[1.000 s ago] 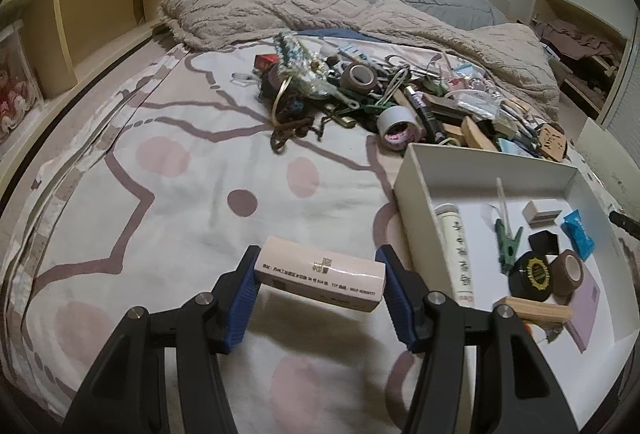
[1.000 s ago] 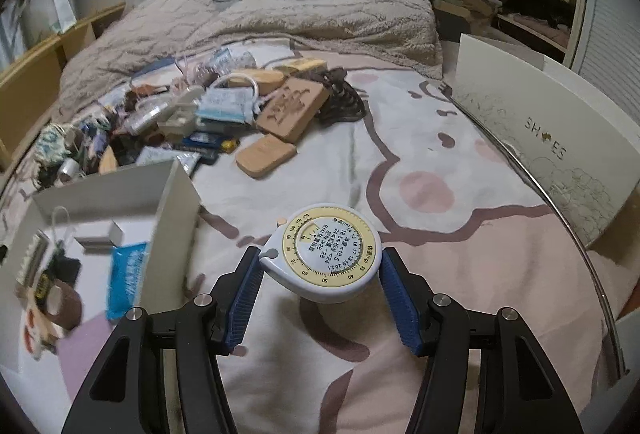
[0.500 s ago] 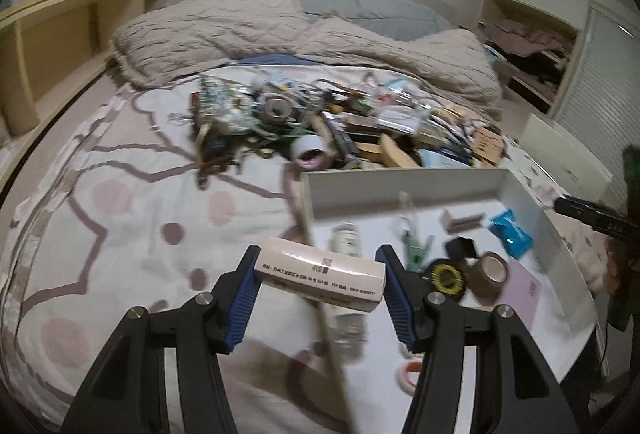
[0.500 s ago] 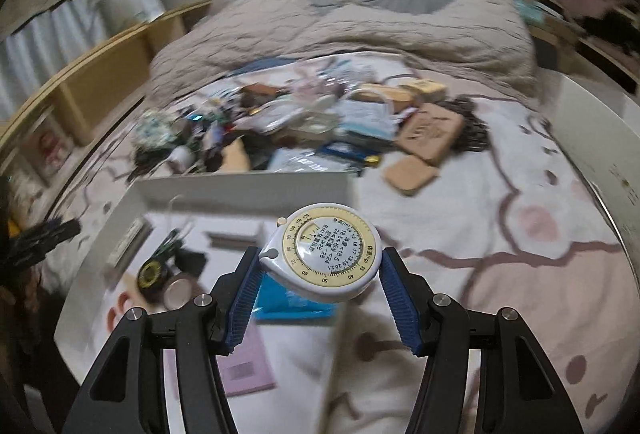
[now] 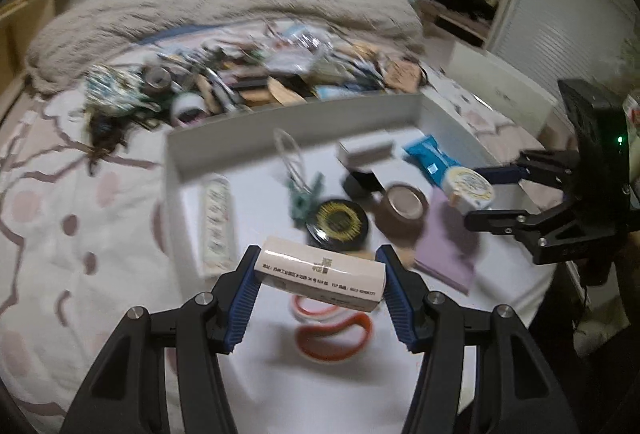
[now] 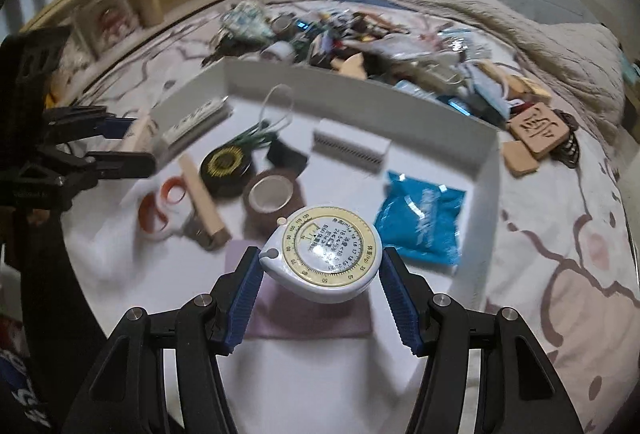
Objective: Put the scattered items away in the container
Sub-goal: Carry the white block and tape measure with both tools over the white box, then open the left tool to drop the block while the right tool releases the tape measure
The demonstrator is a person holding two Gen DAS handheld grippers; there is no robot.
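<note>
Left wrist view: the left gripper point(image 5: 319, 274) is clamped on a beige box point(image 5: 320, 278) and hangs above the near part of the white tray point(image 5: 294, 113), over a red-and-white tape roll point(image 5: 334, 334). From the right wrist, the right gripper point(image 6: 320, 264) grips a round tape measure point(image 6: 325, 254) above a lilac card point(image 6: 308, 318), between a brown tape roll point(image 6: 272, 197) and a blue packet point(image 6: 420, 224). Both loads look ready to set down. To do it well, I would lower each close to the tray floor before letting go, the box onto bare white floor near the left wall rather than on the tape roll, and the tape measure flat on the card so it does not roll. Keep the two grippers well apart while releasing. The pile point(image 5: 256, 81) of unsorted items on the bed beyond the tray is smeared by motion blur, so most pieces cannot be named. The print on the box is too small to read, and what lies directly under either load is hidden.
</note>
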